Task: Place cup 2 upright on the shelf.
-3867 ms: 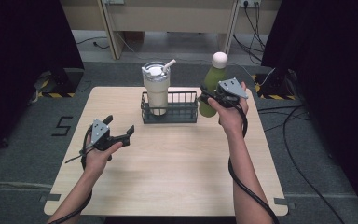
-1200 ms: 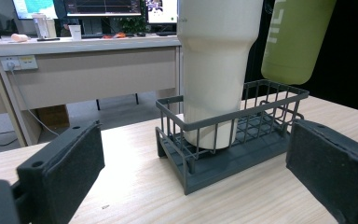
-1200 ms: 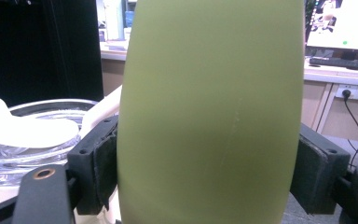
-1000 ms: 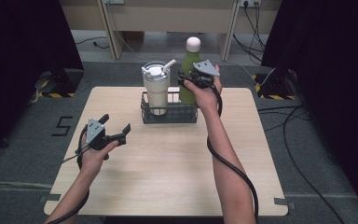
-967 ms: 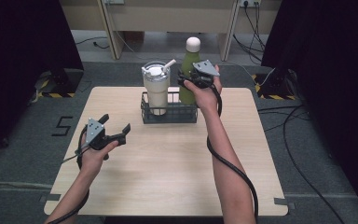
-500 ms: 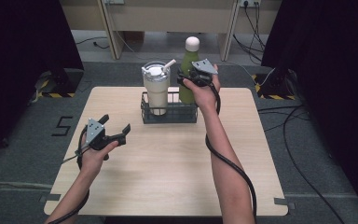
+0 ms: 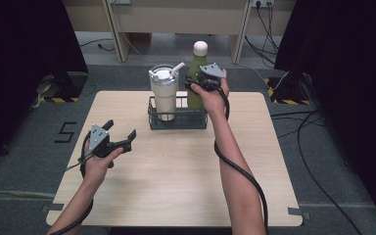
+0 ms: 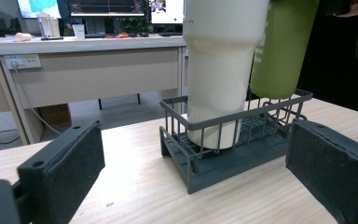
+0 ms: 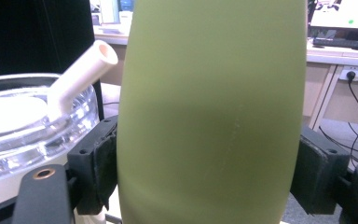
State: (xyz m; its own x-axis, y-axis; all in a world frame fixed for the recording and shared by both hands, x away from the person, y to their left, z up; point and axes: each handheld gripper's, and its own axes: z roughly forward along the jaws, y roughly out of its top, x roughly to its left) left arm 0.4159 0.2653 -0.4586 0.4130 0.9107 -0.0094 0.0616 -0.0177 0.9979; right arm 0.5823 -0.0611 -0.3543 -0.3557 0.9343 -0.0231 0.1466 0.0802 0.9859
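A green bottle (image 7: 194,100) with a white cap stands upright in the right half of a dark wire basket (image 7: 178,121); my right gripper (image 7: 195,87) is shut on its middle. In the right gripper view the black pads (image 9: 100,163) press both sides of the bottle (image 9: 212,112). In the left gripper view the bottle's base (image 8: 279,88) is level with the basket's rim (image 8: 235,119). A cream tumbler (image 7: 164,95) with a clear lid and straw (image 9: 81,74) stands in the basket's left half. My left gripper (image 7: 121,130) hovers open over the table's left side, empty, facing the basket.
The light wooden table (image 7: 176,186) reaches bare from the basket to the near edge. Behind the table are desk legs, wall sockets and cables on a grey floor. Black curtains hang at both sides.
The right gripper has carried the bottle left, from beside the basket's right end to over its right half. In the last half second it sank slightly. The left gripper has barely moved.
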